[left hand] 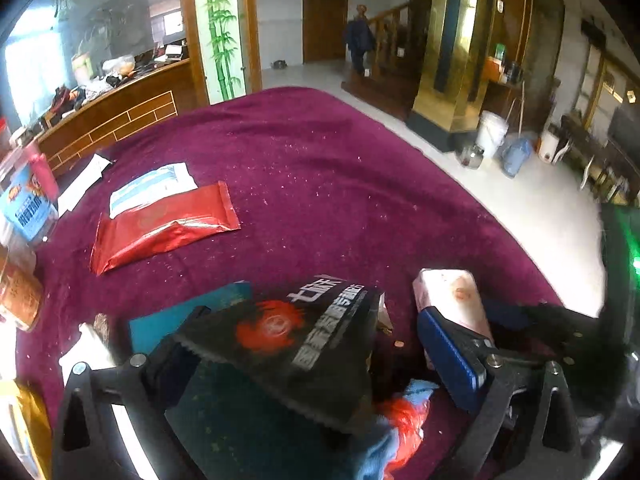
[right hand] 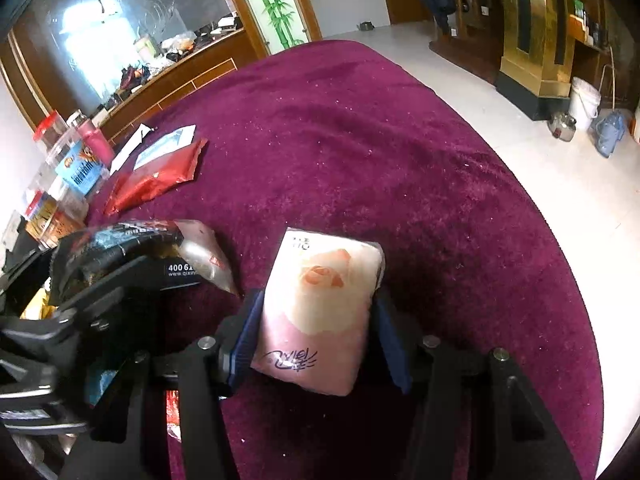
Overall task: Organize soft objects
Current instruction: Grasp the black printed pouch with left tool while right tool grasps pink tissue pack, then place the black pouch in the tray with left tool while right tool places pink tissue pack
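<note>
The right gripper [right hand: 316, 316] holds a pink tissue pack [right hand: 320, 312] with a rose on it. Its two blue pads [right hand: 244, 344] press on the pack's long sides, and the pack sits straight between them, above the purple cloth [right hand: 400, 160]. The pack looks squashy, so the squeeze should stay soft, just enough so that it does not slip.

The left gripper [left hand: 312, 360] has a black snack bag [left hand: 296, 356] lying across it. One finger [left hand: 448, 352] stands far off to the side, so the fingers look wide apart. I cannot tell if they really pinch the bag. A blue and red cloth [left hand: 396, 428] lies under it, close to the camera.

Far over on the left lie a red foil bag [left hand: 160, 228] and a white and blue packet [left hand: 156, 188], touching each other. That looks like the pile of soft things. My guess is the tissue pack should go there, next to them.

To do it well, carry the pack low and slow over the cloth. Keep it flat. Put it down beside the red bag, not on top, then open the pads only when it rests on the cloth. Watch out for the jars [right hand: 76, 156] at the left edge, and keep the two grippers apart so they do not bump
</note>
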Demonstrator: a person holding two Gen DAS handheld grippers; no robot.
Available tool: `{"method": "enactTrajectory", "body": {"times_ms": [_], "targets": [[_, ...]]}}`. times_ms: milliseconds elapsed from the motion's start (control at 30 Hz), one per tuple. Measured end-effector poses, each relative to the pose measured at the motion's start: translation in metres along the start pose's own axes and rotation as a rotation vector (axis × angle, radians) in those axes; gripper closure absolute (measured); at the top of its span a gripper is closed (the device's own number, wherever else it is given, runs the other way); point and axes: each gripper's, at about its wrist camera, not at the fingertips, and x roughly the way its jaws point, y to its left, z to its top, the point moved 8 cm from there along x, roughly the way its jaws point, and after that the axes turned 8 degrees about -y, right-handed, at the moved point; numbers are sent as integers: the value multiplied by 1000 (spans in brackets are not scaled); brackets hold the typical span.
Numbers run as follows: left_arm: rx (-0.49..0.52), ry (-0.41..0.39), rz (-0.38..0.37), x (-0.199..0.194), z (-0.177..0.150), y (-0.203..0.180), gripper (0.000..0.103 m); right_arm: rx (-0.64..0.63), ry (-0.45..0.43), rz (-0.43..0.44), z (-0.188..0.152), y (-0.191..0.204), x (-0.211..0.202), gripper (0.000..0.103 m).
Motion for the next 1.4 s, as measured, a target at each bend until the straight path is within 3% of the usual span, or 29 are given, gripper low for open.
{"method": "enactTrajectory", "body": {"times_ms": [33,67,133,267,400,533,667,800,900,1033,1133,1267,1400], "targets": [[4,19,7,2,-1,-1,37,-1,-1,-1,0,1,1,49],[8,29,7,4,-2,-2,50,4,0,3,0,0,1,49],[7,42,-16,2,-5,-6,62,25,-2,19,1,-2,0,49],[-25,1,-22,-12,-5,-5,63,35,-15,18,2,-4,-2,50],[-96,-64,-49,-50,-3,2,62,58,-65,29,9,-7,-11,51],[-137,-143,-69,-112,-11,16,62,63,-105,69,13,-3,-16,51],[-222,-206,-57,-181,-43,53,62,52,-140,86,16,1,-19,51],[-352,-231,31,-245,-100,118,62,51,-174,83,18,2,-23,51],[-453,-234,161,-286,-158,178,62,37,-203,80,20,6,-29,51],[-607,-171,356,-323,-240,261,62,-8,-234,52,21,19,-46,51],[-673,-106,434,-328,-281,301,62,-22,-239,119,16,47,-73,51],[-686,-26,470,-312,-305,322,61,-134,-247,220,5,115,-112,51],[-658,3,510,-291,-301,335,60,-279,-213,329,-21,197,-134,51]]}}
